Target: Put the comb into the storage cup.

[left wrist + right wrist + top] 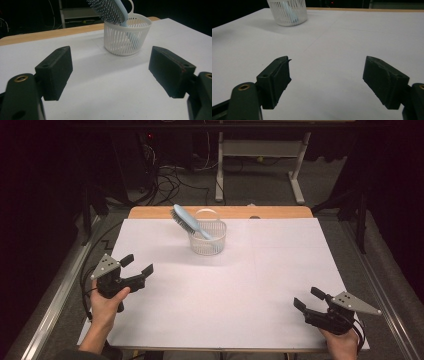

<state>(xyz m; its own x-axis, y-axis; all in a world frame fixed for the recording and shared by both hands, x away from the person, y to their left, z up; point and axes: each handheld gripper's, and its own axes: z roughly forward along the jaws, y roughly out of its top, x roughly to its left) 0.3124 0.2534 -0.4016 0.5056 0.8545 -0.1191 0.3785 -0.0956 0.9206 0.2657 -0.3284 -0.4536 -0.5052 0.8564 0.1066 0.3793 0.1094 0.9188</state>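
White basket (208, 240) upper centre of the high view, on a white sheet (240, 290) over the table; blue brush (191, 222) standing in it, handle down, bristle head leaning out toward upper left. Left gripper (138, 265) at lower left, jaws spread, holding nothing, well apart from the basket. Right gripper (307, 299) at lower right, jaws likewise spread and empty.

No readable text, label, brand, number or sign anywhere
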